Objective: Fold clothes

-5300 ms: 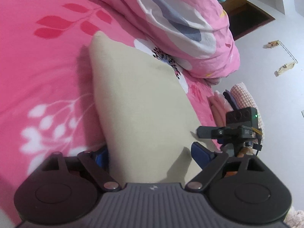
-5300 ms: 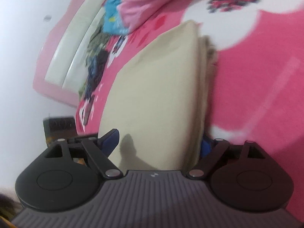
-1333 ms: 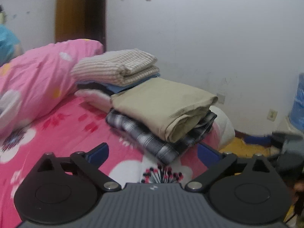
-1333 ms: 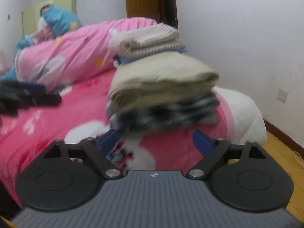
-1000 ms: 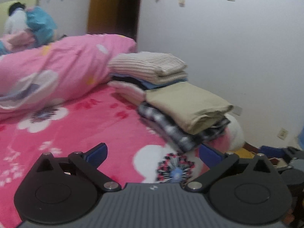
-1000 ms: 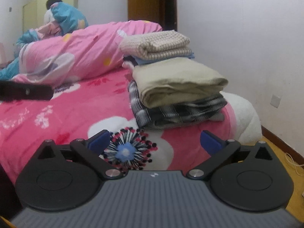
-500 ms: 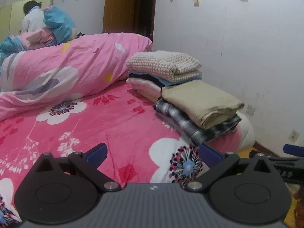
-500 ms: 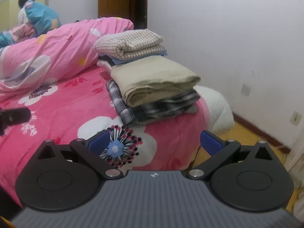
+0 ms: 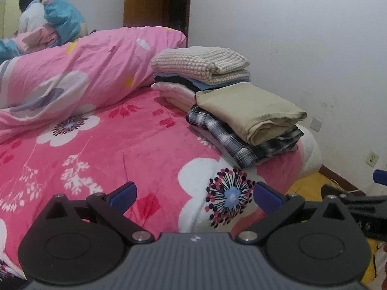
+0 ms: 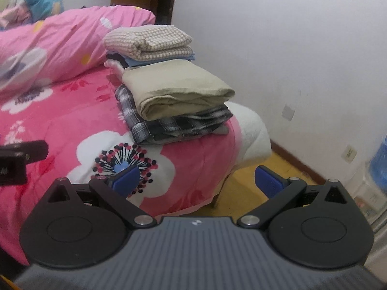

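A folded beige garment (image 9: pixel 251 112) (image 10: pixel 176 91) lies on top of a folded plaid shirt (image 9: pixel 237 142) (image 10: pixel 179 124) at the corner of the pink floral bed (image 9: pixel 121 149) (image 10: pixel 60 111). Behind it stands a second pile topped by a checked beige cloth (image 9: pixel 200 62) (image 10: pixel 150 41). My left gripper (image 9: pixel 194 194) is open and holds nothing, well short of the piles. My right gripper (image 10: pixel 197 177) is open too, hanging over the bed's edge and the floor. Part of the right gripper (image 9: pixel 358 198) shows at the left wrist view's right edge.
A bunched pink quilt (image 9: pixel 79 72) (image 10: pixel 48 41) lies along the back of the bed. A person (image 9: pixel 31 19) sits beyond it. A white wall (image 9: pixel 302 48) runs close on the right, with yellow floor (image 10: pixel 254 181), a wooden door (image 9: pixel 154 0) and a blue water bottle (image 10: pixel 379 162).
Both grippers let go of the beige garment, which now lies on the plaid shirt. They have drawn back from the piles, and both views have swung slightly.
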Motion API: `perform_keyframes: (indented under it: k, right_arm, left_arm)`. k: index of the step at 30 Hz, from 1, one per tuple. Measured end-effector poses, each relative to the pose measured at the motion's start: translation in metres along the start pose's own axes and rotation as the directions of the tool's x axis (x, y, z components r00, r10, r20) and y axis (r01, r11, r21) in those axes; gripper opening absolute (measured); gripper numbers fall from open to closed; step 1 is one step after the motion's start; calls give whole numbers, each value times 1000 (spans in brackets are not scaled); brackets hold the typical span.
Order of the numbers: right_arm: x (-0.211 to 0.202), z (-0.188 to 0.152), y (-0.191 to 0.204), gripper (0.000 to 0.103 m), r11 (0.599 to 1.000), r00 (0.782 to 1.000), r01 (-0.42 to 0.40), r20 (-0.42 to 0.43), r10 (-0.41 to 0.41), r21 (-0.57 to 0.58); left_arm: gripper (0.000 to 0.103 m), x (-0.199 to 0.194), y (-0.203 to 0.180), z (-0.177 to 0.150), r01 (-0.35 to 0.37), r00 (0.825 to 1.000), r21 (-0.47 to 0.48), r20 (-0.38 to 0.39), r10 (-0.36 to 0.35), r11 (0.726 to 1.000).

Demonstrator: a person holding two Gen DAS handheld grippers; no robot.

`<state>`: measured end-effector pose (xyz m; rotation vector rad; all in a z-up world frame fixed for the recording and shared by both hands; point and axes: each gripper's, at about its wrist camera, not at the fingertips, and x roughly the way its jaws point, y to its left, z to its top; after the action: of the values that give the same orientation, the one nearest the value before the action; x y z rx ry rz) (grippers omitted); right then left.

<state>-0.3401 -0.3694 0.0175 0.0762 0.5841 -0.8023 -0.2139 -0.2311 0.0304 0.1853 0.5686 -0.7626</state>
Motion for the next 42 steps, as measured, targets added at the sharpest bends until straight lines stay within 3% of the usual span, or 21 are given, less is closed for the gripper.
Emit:
perform_keyframes:
  k: [9,42]
  right_arm:
    - [-2,2,15,102,998,1000,-22,0,22,-58]
    - [0,0,-4,102,999,999,-36,-8,36,15]
  left_arm:
    - [103,-4,1,0,5,1000,5,9,-5,1000]
    - [103,-3,-8,1,14,1000,12,-9,-14,1000]
